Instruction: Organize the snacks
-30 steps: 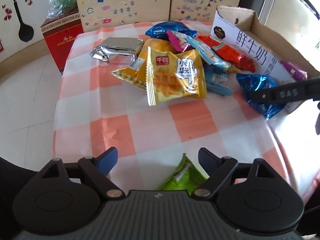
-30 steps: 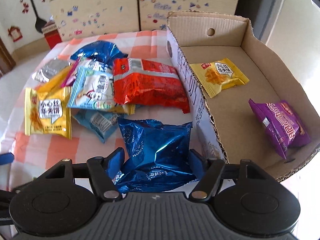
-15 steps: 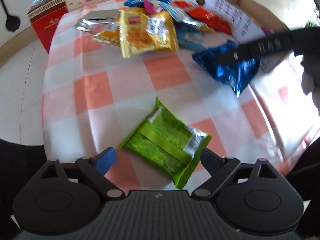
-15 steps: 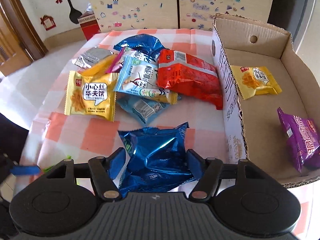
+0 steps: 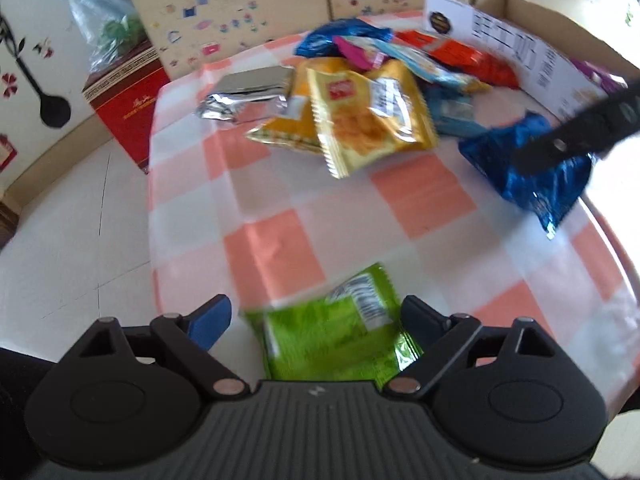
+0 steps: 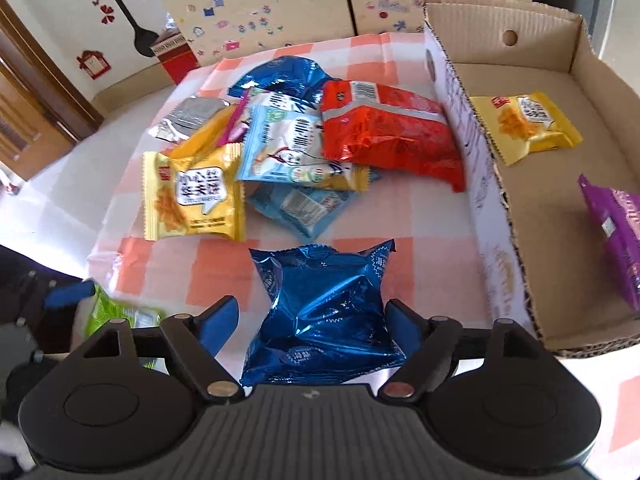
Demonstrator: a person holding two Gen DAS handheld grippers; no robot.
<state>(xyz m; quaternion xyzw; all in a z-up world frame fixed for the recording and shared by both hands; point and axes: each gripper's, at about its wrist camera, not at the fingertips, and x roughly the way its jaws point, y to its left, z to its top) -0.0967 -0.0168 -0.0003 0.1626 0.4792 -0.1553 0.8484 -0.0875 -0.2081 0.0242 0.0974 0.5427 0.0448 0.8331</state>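
Since a second ago the left gripper point(image 5: 316, 316) has dropped back over the green packet point(image 5: 332, 336), which now sits between its spread fingers instead of peeking in at the bottom edge. The right gripper point(image 6: 312, 316) has gone from hugging the blue foil packet point(image 6: 324, 312) to jaws that are opening. The packet lies between the fingers, a gap showing on the left and the right finger close against it. Both grippers look released, straddling a packet each, probably lining up for a grasp. Beyond them the remaining snacks lie heaped on the checked tabletop point(image 6: 420, 220): a yellow waffle packet point(image 6: 192, 196), pale blue ones, an orange-red bag point(image 6: 392, 136). To the right, the cardboard box point(image 6: 476, 152) already holds a yellow packet point(image 6: 524, 124) and a purple one point(image 6: 620, 232), so it is likely the destination.
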